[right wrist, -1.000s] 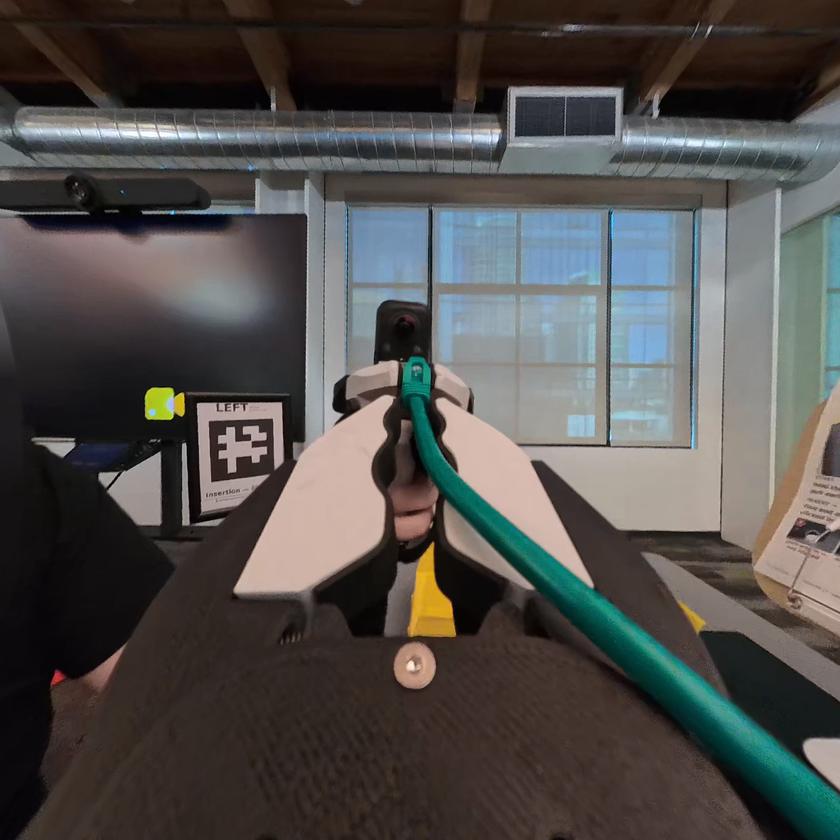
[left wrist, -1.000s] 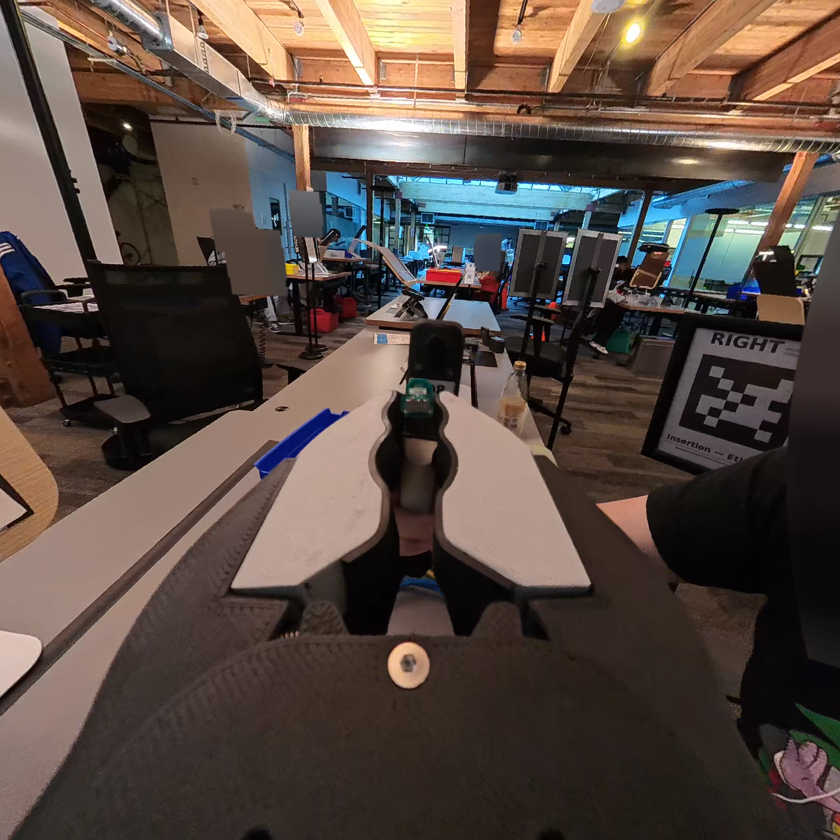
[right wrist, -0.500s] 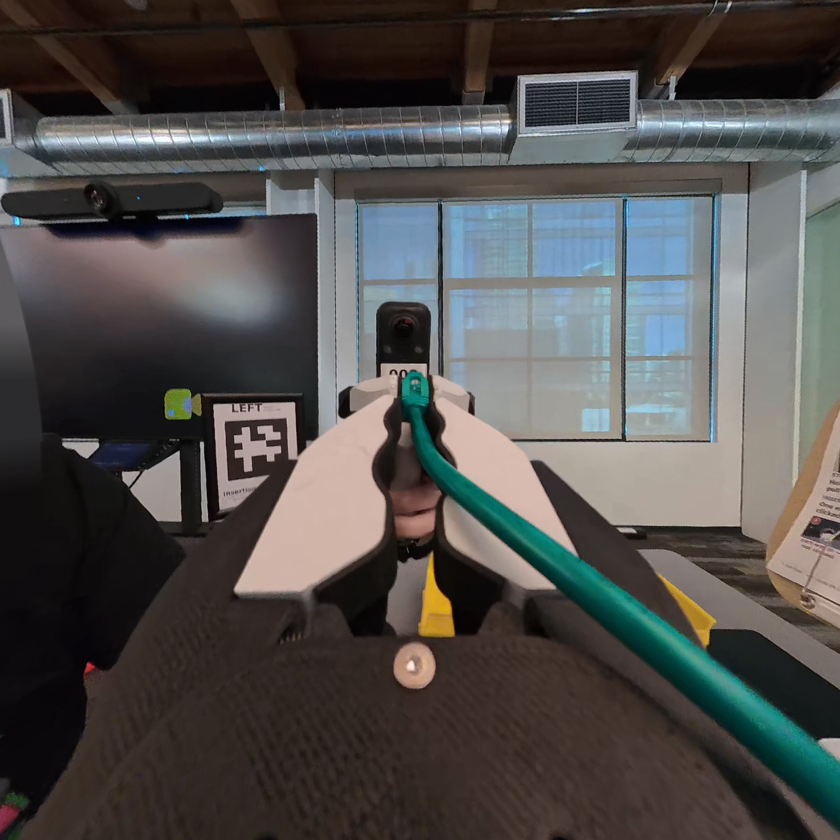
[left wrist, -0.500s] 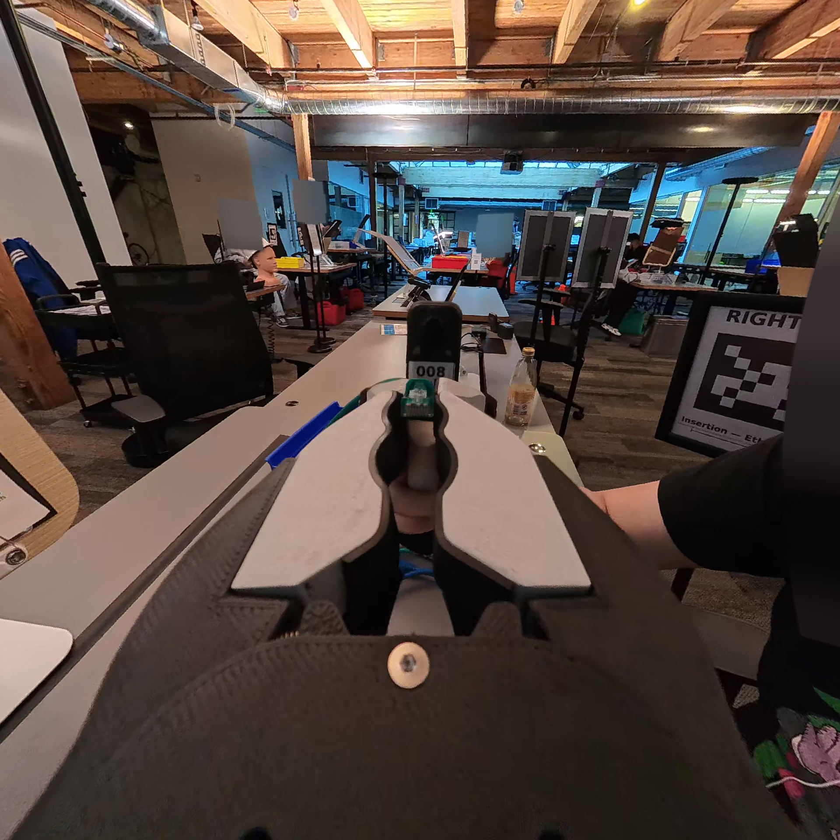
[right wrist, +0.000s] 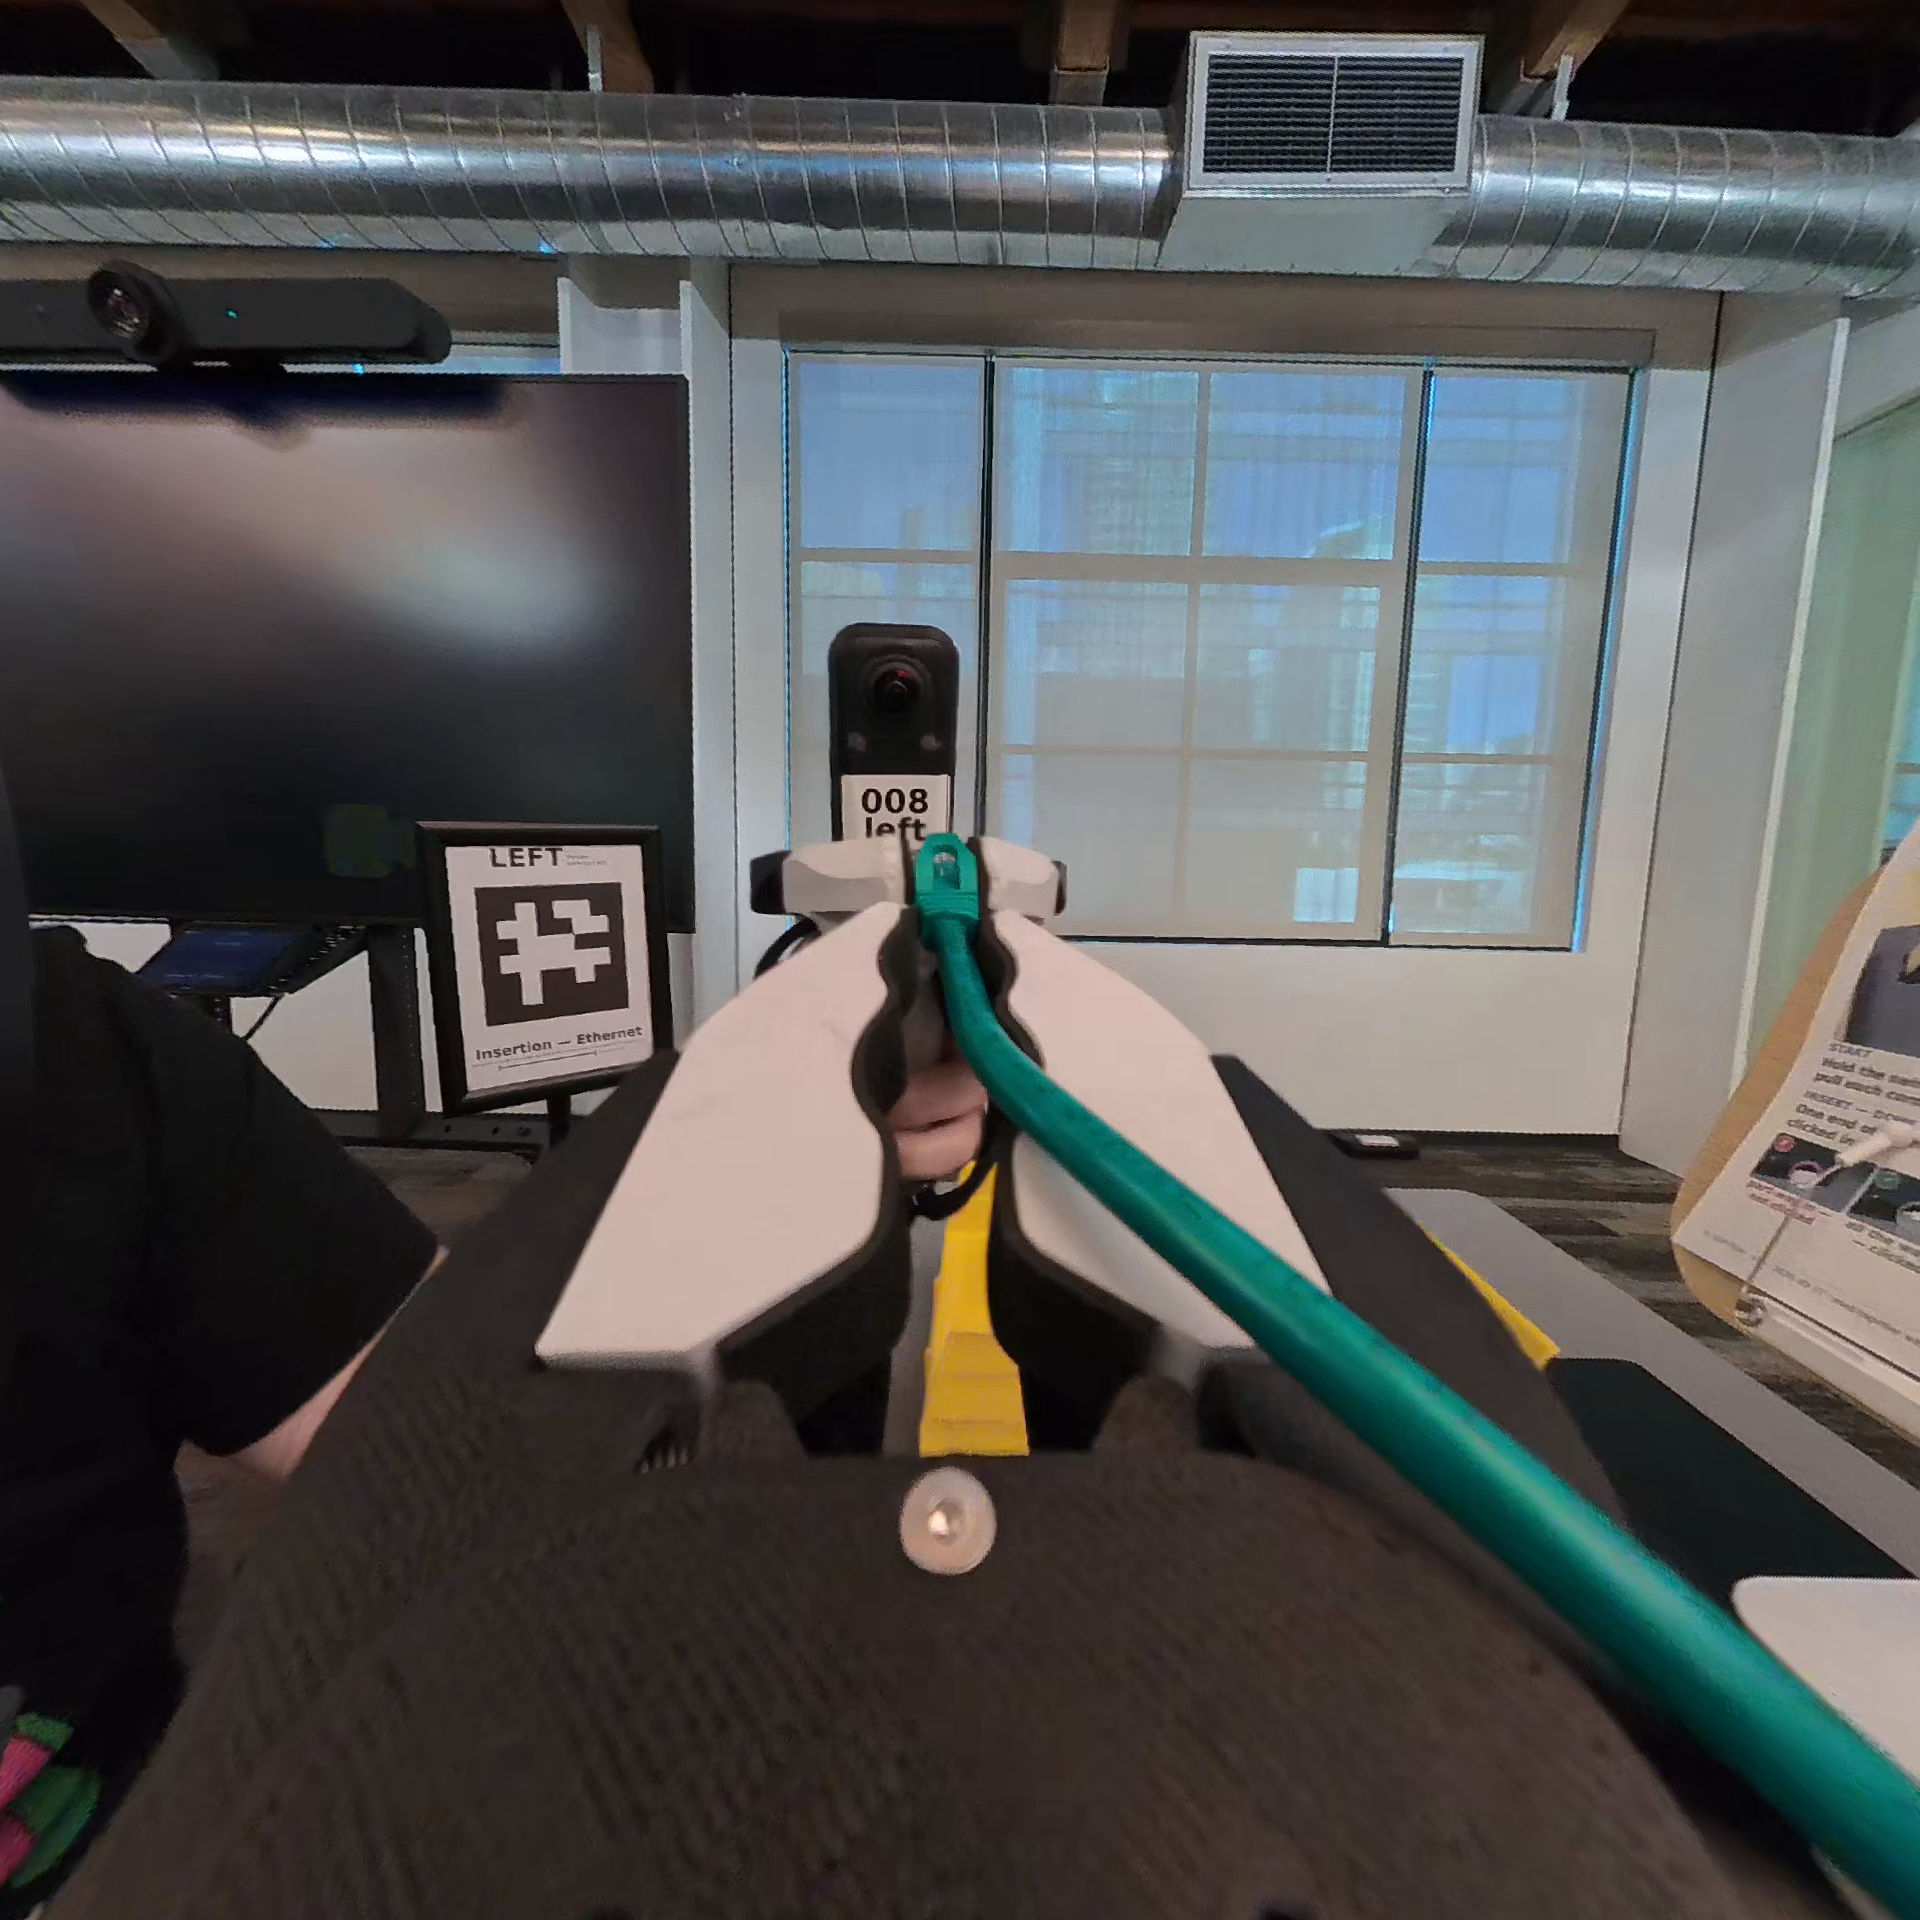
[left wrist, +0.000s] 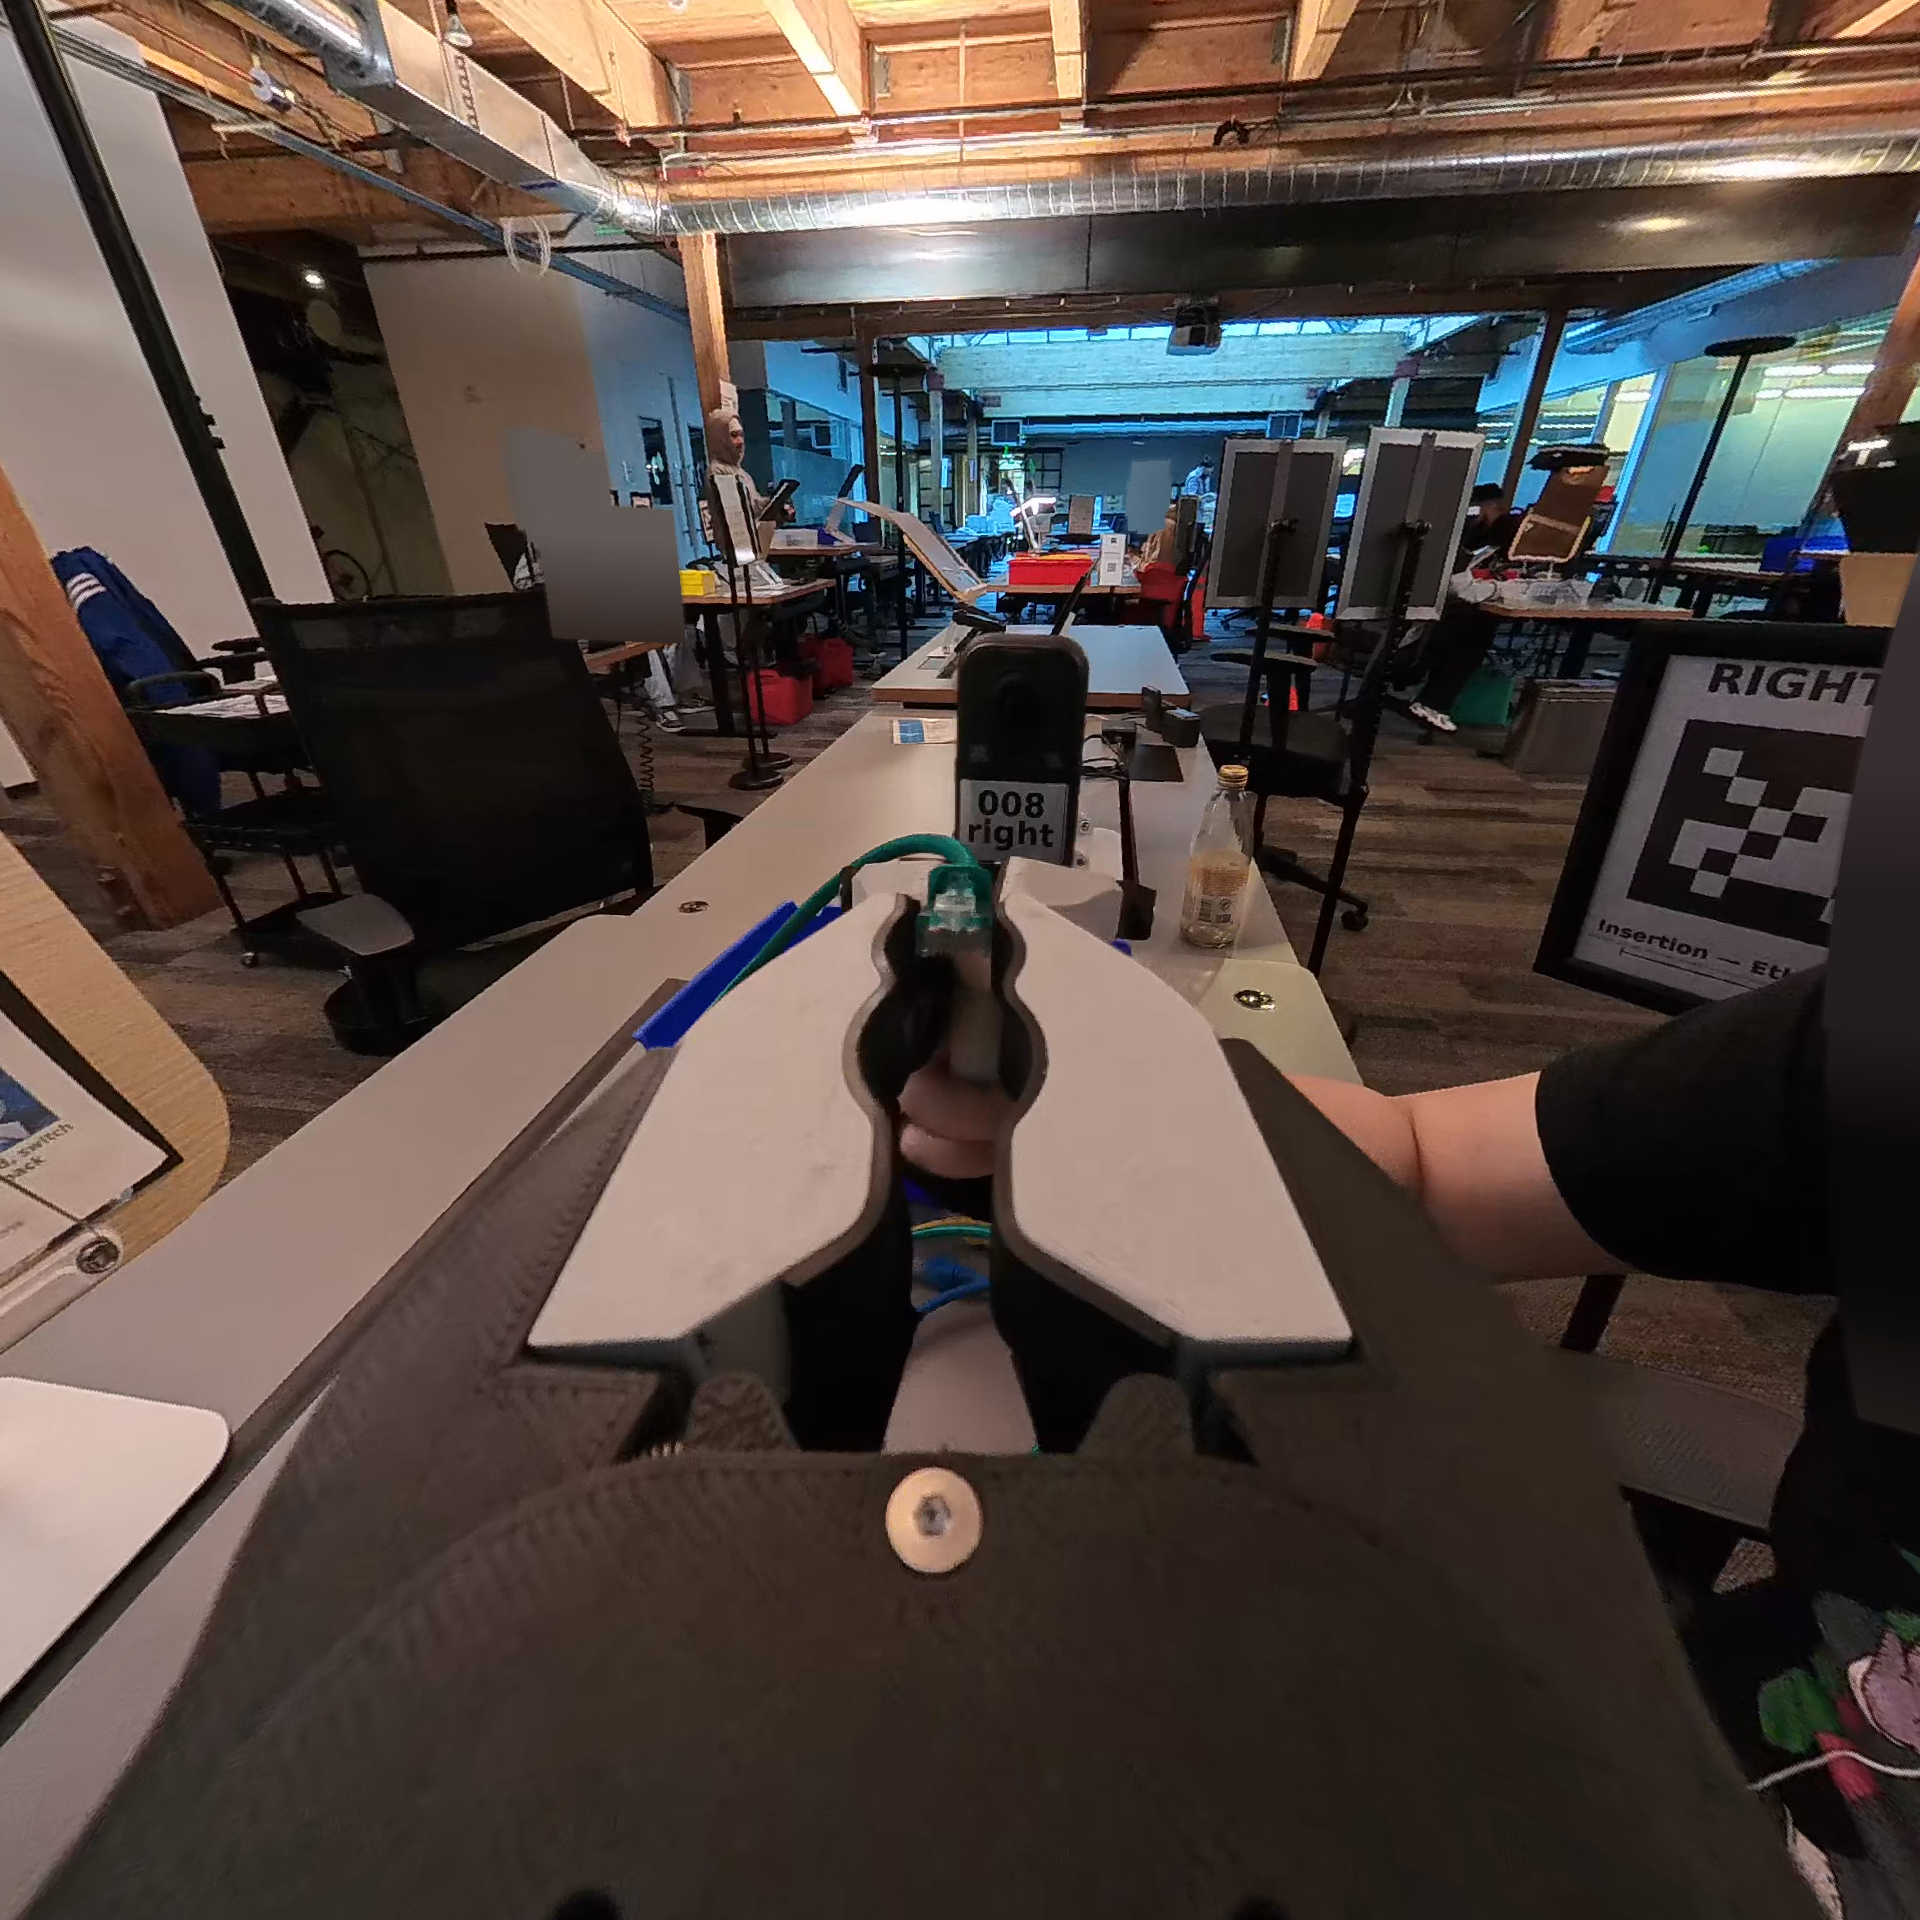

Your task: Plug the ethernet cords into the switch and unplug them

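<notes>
Green ethernet cord (right wrist: 1299, 1320): plug (left wrist: 951, 909) pinched between both tools (left wrist: 954, 920) (right wrist: 943, 896), tip to tip.

bottle (left wrist: 1218, 871) on table (left wrist: 436, 1081), apparently right of the bin (left wrist: 717, 982).

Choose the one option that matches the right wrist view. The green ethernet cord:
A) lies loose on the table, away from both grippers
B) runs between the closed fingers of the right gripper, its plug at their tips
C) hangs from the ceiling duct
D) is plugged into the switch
B: the green ethernet cord passes through the closed right gripper, and its plug sits at the tips, facing the left gripper.
</notes>
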Tool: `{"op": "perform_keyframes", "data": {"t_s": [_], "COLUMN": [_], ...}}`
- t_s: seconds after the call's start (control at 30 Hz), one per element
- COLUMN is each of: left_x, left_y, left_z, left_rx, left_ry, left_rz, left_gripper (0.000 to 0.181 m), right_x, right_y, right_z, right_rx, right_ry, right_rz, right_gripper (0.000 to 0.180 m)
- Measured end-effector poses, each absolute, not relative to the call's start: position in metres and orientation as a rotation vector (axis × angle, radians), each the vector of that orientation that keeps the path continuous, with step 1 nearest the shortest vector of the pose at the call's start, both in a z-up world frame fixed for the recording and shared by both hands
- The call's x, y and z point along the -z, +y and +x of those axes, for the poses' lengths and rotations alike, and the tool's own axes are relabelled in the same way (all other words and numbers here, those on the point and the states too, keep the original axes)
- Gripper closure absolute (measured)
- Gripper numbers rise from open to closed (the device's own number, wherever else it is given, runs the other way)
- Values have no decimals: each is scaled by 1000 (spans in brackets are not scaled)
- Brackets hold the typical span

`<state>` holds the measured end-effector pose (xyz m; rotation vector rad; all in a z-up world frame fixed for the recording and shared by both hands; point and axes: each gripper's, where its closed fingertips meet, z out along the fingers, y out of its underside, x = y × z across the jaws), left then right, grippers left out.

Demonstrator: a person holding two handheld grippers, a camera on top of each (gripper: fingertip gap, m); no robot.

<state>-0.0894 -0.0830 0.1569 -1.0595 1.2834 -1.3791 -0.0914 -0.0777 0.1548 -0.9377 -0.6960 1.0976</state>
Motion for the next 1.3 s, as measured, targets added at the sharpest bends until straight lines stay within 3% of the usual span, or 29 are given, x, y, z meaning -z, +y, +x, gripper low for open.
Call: {"op": "perform_keyframes", "data": {"t_s": [0.13, 0.23, 0.33, 0.43, 0.67, 1.0, 1.2, 1.3], "left_x": [-156, -159, -142, -81, 65, 146, 159, 162], "left_y": [-76, -52, -13, 14, 54, 83, 77, 72], "left_z": [-90, -104, -122, -118, -96, -101, -104, -109], "left_rx": [1318, 1132, 849, 737, 266, 19, 101, 166], "left_ry": [1267, 1173, 1101, 1198, 1488, 1583, 1657, 1660], "left_rz": [-1059, -1101, -1213, -1539, -1993, -2205, -2340, -2423], "left_gripper": [165, 134, 136, 115, 99, 93, 112, 110], "right_x": [-155, -160, -169, -181, -198, -199, -199, -201], "right_y": [-77, -74, -77, -86, -110, -112, -111, -112], "right_z": [-89, -77, -58, -43, -33, -31, -27, -24], "right_rx": [-1001, -946, -870, -740, -590, -556, -549, -553], "right_ry": [-712, -706, -700, -720, -769, -790, -794, -791], "right_rz": [-943, -953, -959, -950, -928, -947, -956, -949], "right_gripper": [169, 169, 169, 169, 169, 169, 169, 169]}}
